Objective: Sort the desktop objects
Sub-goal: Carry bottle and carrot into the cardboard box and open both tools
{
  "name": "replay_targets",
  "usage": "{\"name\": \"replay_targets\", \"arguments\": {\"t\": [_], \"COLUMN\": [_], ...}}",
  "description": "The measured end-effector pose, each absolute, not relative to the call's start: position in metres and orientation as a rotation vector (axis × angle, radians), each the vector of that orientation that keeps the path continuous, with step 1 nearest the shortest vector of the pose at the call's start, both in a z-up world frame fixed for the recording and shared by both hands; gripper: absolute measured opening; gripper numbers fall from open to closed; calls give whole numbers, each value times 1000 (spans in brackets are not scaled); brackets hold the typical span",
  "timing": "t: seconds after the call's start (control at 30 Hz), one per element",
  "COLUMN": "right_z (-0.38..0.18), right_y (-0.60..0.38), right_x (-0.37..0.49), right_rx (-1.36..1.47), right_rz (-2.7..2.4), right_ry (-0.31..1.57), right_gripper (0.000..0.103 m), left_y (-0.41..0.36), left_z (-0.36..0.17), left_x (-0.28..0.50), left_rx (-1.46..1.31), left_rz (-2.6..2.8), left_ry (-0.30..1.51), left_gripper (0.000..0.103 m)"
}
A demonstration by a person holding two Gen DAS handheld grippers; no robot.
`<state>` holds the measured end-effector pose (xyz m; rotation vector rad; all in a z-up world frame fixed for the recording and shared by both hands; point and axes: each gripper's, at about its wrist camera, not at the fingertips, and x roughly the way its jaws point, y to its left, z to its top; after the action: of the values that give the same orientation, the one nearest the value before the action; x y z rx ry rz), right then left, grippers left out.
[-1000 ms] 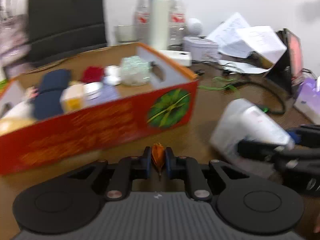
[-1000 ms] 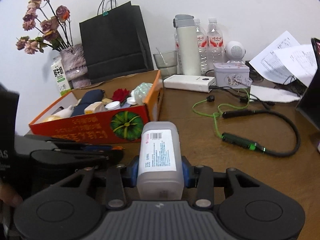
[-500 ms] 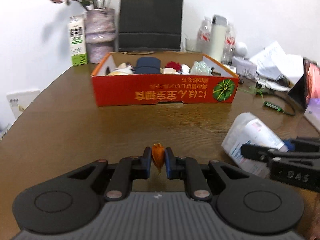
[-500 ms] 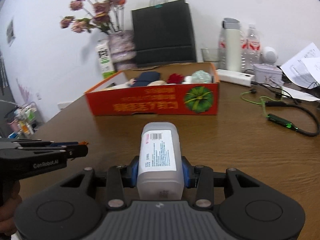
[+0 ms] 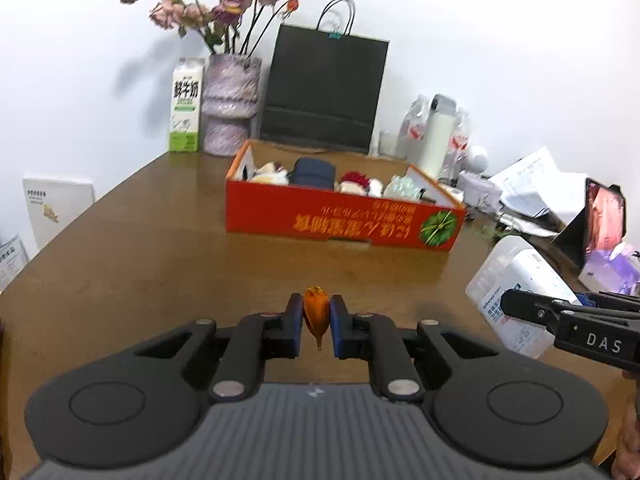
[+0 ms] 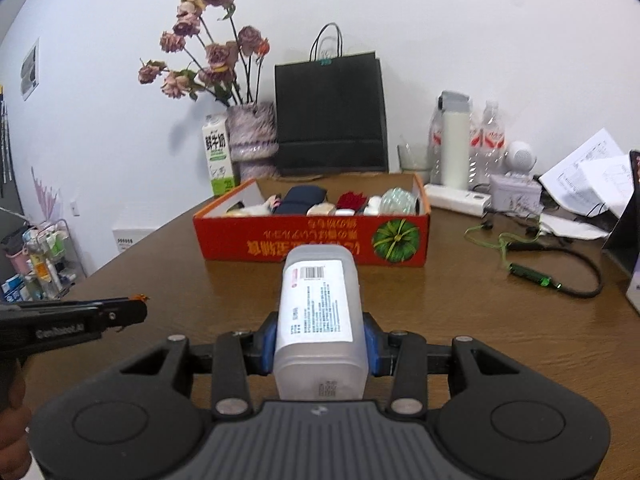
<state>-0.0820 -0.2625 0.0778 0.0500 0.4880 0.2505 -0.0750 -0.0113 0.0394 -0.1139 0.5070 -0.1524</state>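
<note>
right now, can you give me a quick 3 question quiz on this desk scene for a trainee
1. True or false: the left gripper is shut on a small orange object.
2. What does the right gripper hold? A) milk carton B) white plastic bottle C) power bank
3. Fill in: the dried flowers stand in a vase between the milk carton and the black paper ____.

Key: 1 true. 2 B, the white plastic bottle. 3 bag.

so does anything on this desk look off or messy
The red cardboard box sits with its printed lettering upside down to both cameras. Loose papers are heaped unevenly at the right back corner, and the flowers in the vase look dried and drooping. Nothing looks spilled or broken.
</note>
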Motion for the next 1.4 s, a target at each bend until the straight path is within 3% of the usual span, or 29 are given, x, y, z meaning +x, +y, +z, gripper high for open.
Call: {"name": "replay_targets", "arguments": {"t": [0.33,0.6,0.77,1.03,1.3,1.4], "right_z": [115,155,162,131,77,69], "right_y": [-295,-308,-310,-294,-286,-283], "right_x": [-48,14,83,192,246,250], "right_rx": [105,71,107,122,139,129], "right_rz": [233,215,235,196,140,139], "right_ry": [411,326,386,536,684,689], "right_gripper": [39,39,39,39,40,41], "left_y": [-16,-33,-54,-96,-121,-117], "left_z": [74,109,109,68,25,22], "left_x": [-37,52,135,228,248,246], "left_rx": [-183,-225,-305,-275,-156,-145], "left_rz": [-216,-322,-396,-377,-334,-330], "left_ry": [466,499,639,804,861,852], "left_gripper": [14,14,14,15,16,27]}}
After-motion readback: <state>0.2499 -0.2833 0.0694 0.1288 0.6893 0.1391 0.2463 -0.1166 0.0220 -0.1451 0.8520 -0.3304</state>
